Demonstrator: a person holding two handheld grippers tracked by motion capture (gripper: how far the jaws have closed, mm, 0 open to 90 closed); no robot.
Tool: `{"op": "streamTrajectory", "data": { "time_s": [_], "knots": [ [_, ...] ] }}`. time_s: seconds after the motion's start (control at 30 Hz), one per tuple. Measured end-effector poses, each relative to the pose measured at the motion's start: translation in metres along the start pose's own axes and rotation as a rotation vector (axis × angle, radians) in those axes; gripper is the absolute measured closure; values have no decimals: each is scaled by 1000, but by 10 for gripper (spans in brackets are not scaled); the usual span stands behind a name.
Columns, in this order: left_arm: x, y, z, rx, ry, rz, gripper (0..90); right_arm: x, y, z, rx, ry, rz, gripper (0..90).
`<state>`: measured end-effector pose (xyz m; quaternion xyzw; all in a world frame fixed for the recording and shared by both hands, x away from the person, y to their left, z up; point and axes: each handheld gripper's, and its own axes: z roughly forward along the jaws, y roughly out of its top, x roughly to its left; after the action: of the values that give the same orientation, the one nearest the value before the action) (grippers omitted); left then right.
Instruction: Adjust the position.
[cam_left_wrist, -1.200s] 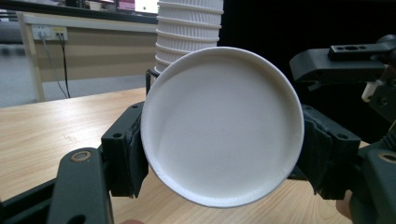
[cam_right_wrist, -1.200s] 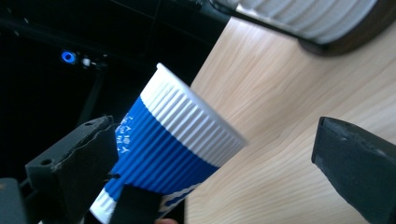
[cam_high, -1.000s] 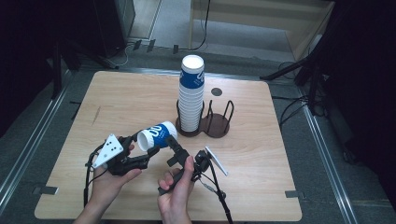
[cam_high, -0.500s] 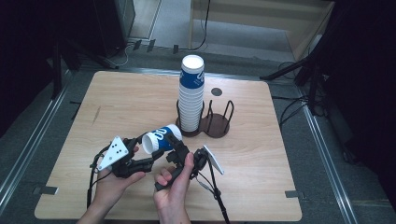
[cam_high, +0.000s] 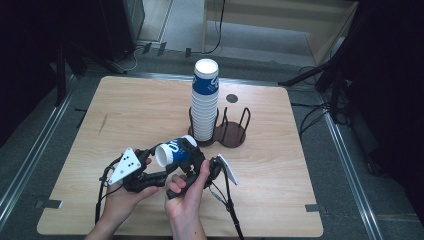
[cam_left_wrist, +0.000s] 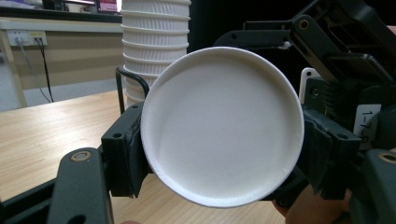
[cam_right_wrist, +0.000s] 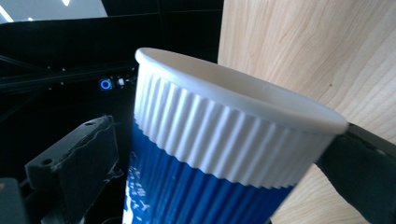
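A pale wooden worktop (cam_high: 125, 115) stands on a grey floor, with dark surroundings and cables beyond its far edge. On it sits one dark wire cup holder (cam_high: 232, 131) with two bays: one bay carries a single tall stack of ribbed paper cups (cam_high: 204, 107), white below and blue and white at the top; the other bay stands beside it. The exact count in the stack cannot be read.

One loose blue and white paper cup (cam_high: 174, 152) is held on its side above the near part of the worktop, in front of the holder, between two grippers. The left gripper (cam_left_wrist: 219, 168) has its fingers (cam_left_wrist: 123, 154) narrowed onto the cup near its base, pressing both sides. In the right gripper view the right gripper (cam_right_wrist: 219, 163) sets its fingers (cam_right_wrist: 79, 158) either side of the cup just under the white ribbed band; the right-hand one touches it, the left-hand one sits just beside it, so whether they clamp cannot be told.
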<state>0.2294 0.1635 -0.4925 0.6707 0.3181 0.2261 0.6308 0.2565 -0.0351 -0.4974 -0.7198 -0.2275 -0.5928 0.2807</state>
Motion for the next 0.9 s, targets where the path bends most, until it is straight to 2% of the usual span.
{"op": "streamTrajectory", "data": {
  "time_s": [0.27, 0.3, 0.47, 0.73, 0.8, 0.9],
  "knots": [
    [-1, 0, 0, 0, 1, 6, 281, -1, 1, 3, 2, 13, 39, 49],
    [0, 0, 0, -1, 1, 6, 281, -2, 2, 3, 6, 29, 57, 69],
    [0, 0, 0, -4, -1, 4, 281, -4, 3, 3, 7, 27, 78, 145],
    [-2, 2, -2, 6, -12, -24, 274, -4, 1, 2, -13, 43, 58, 198],
    [-3, 4, -3, -15, -6, -26, 193, -3, 2, 1, -26, 49, 28, 202],
    [-2, 4, -4, -16, -12, -34, 173, -3, 3, 0, -34, 53, 3, 205]
  ]
}}
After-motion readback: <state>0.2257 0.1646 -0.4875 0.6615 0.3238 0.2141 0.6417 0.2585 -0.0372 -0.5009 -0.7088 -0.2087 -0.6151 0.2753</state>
